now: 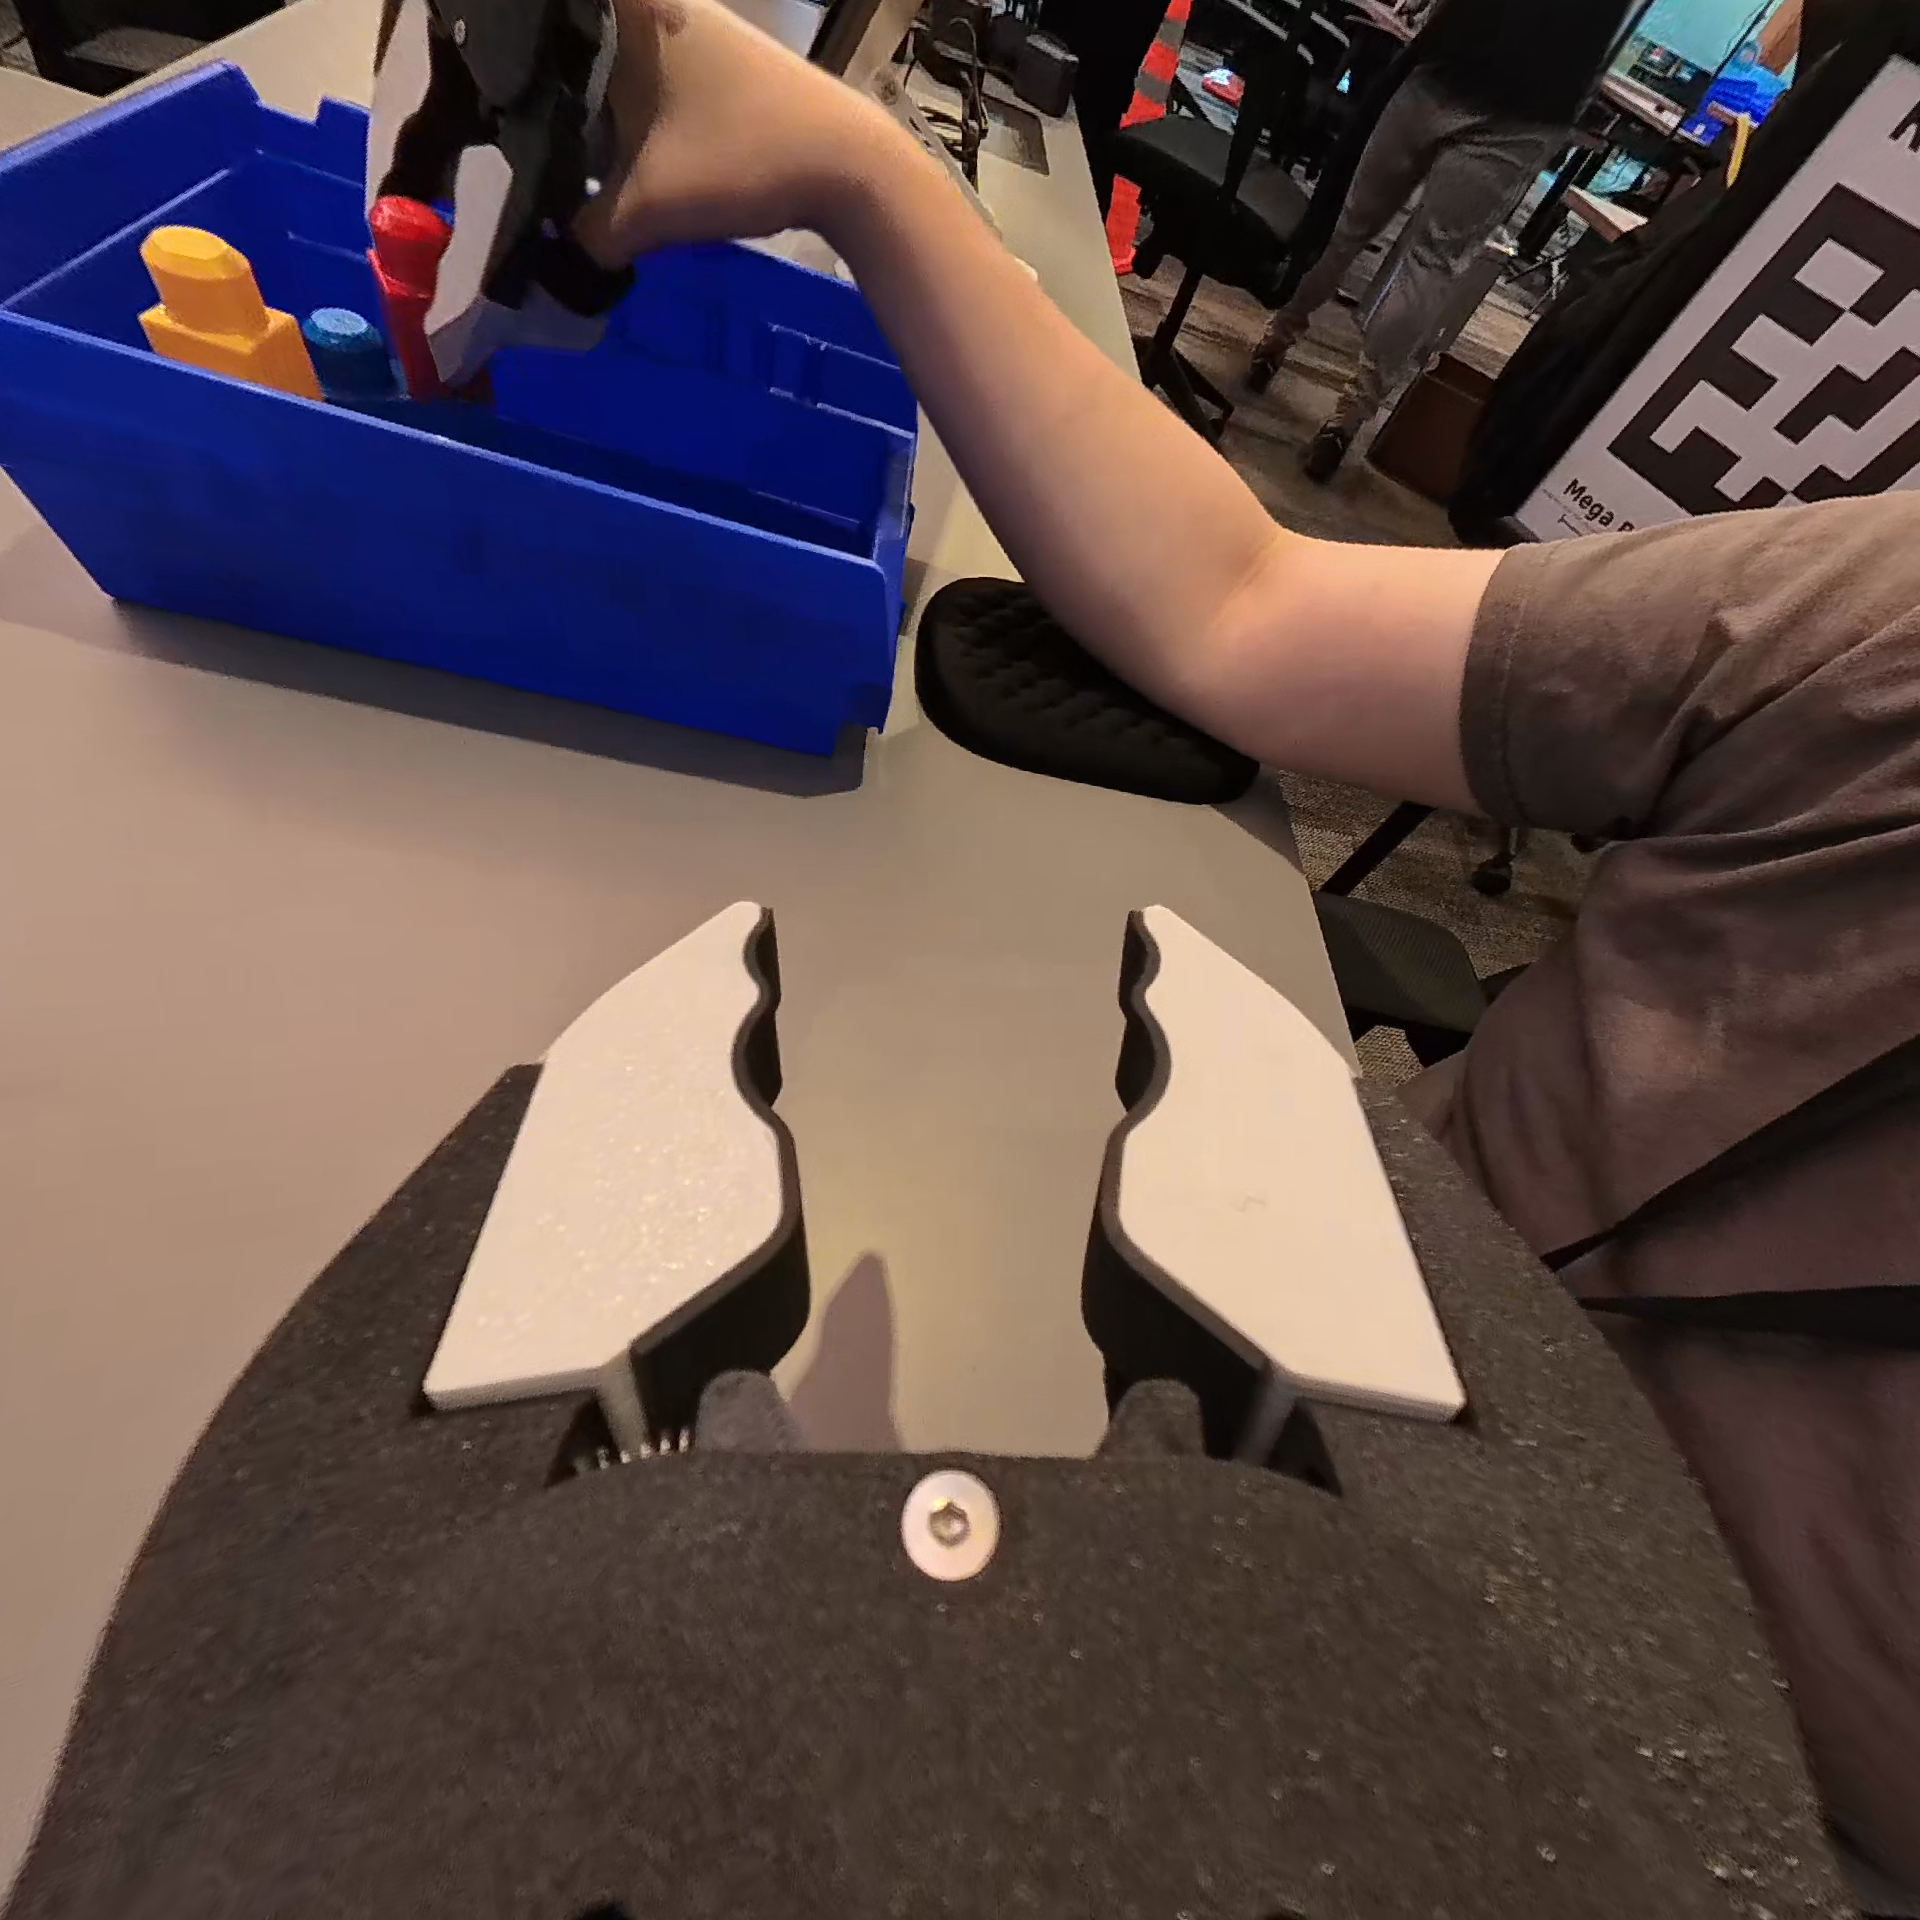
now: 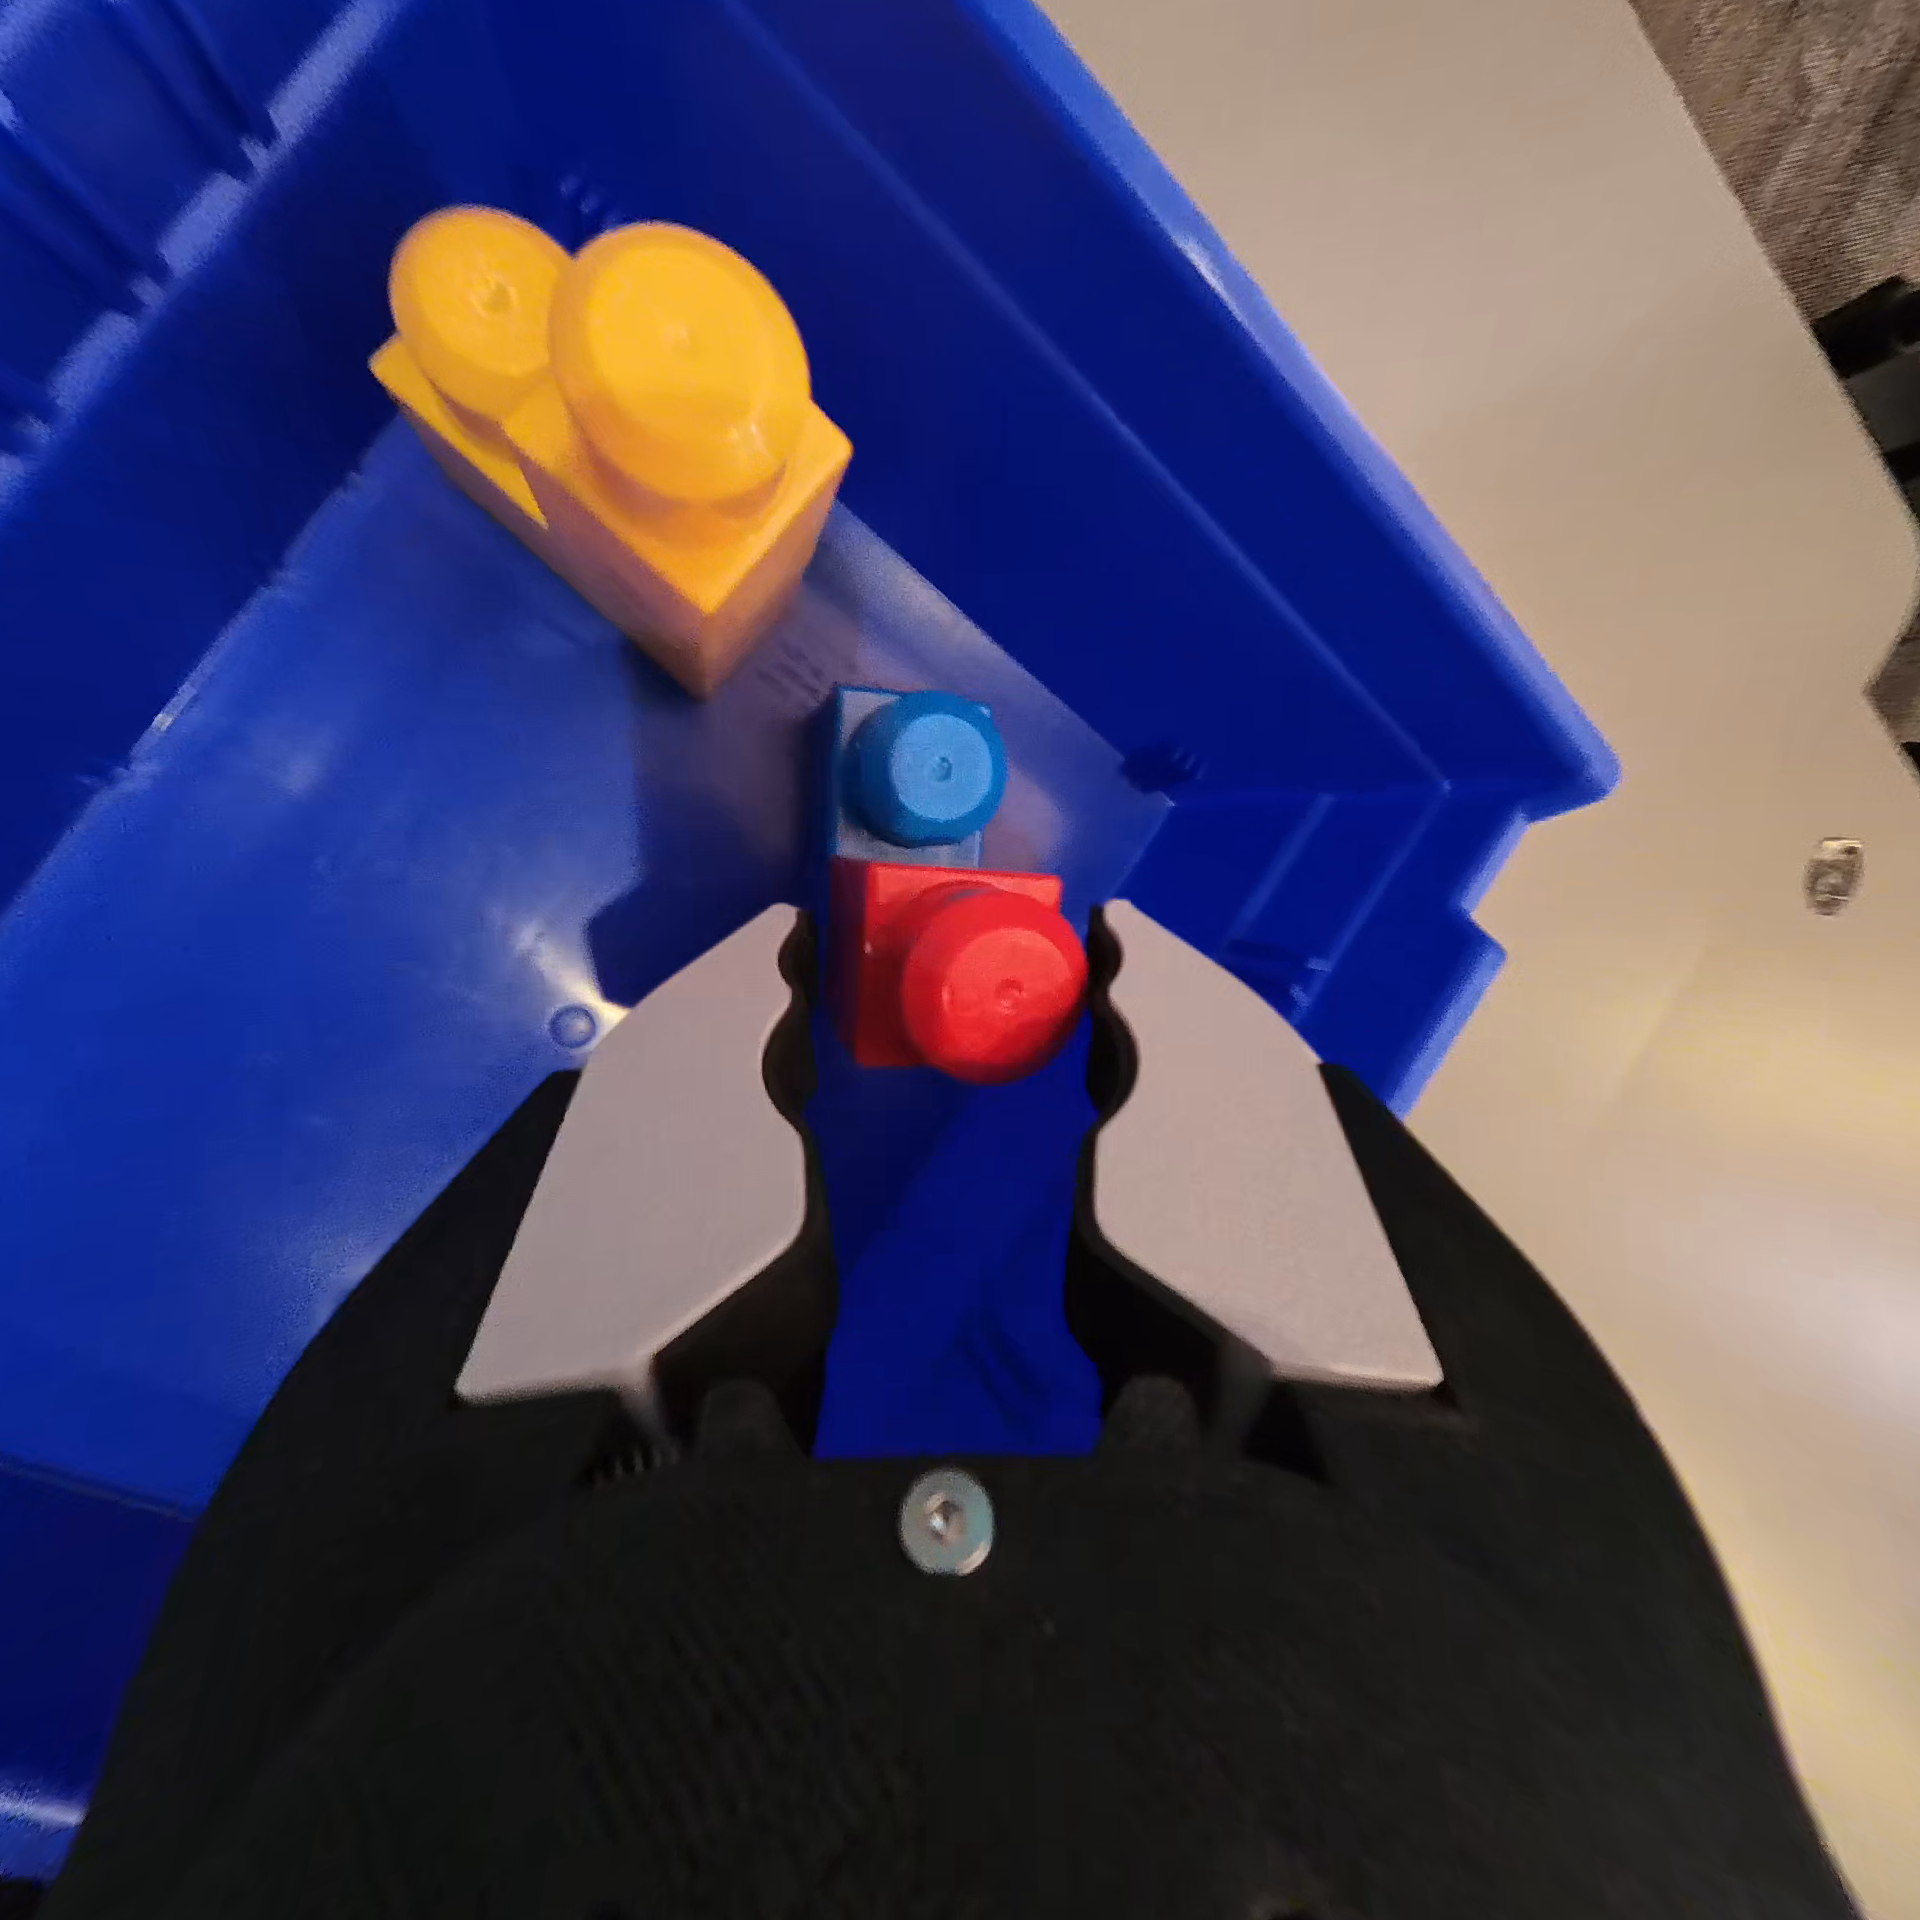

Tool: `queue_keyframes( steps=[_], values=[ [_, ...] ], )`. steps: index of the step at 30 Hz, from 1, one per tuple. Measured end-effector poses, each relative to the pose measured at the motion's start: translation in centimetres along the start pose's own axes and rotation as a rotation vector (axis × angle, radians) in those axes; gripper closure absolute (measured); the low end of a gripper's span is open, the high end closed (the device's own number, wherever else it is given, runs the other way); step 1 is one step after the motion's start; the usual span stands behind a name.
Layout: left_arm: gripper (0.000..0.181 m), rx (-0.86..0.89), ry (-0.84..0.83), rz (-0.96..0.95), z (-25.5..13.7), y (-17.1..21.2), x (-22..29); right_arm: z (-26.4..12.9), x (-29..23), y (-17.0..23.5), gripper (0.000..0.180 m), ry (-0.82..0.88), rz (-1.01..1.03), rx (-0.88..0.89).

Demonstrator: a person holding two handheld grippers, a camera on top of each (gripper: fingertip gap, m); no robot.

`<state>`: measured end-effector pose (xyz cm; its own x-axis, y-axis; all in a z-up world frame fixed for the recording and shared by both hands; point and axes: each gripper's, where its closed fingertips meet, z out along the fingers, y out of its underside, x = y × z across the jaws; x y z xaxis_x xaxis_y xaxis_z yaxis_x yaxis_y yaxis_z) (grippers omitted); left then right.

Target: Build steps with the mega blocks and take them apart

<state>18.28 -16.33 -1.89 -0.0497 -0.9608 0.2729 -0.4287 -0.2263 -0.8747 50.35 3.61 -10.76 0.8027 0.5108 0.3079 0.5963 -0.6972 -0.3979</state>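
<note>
Left gripper (image 1: 951,935) jaws wide, empty; right gripper (image 2: 940,935) jaws open astride red block (image 2: 961,982).

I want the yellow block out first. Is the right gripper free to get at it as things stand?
Probably not directly: the right gripper straddles the red block, with the blue block between it and the yellow block.

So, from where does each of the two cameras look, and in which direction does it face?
Left wrist view: sits on the open left tongs above the table, facing the blue bin; the person's arm shows.
Right wrist view: on the right tongs, looking down into the bin, fingers around the red block.
Shared: bin, red, blue and yellow blocks.
</note>
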Motion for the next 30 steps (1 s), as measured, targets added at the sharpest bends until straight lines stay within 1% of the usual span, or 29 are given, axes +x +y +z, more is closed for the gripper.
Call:
queue_keyframes(
  steps=[7,14,23,30],
  values=[
    [0.119,-0.001,0.028,-0.025,0.1,0.1,0.2,-1.0,0.2,0.7,0.126,0.043,-0.071,-0.037],
    [0.120,-0.015,0.040,-0.029,0.4,0.4,0.5,-0.7,1.5,1.9,0.125,0.142,-0.146,-0.123],
    [0.121,-0.013,0.059,-0.045,0.5,0.4,0.7,0.2,3.8,1.4,0.126,0.268,-0.177,-0.066],
    [0.121,-0.012,0.060,-0.052,0.5,0.4,0.6,0.3,5.2,0.1,0.126,0.392,-0.195,-0.035]
  ],
)
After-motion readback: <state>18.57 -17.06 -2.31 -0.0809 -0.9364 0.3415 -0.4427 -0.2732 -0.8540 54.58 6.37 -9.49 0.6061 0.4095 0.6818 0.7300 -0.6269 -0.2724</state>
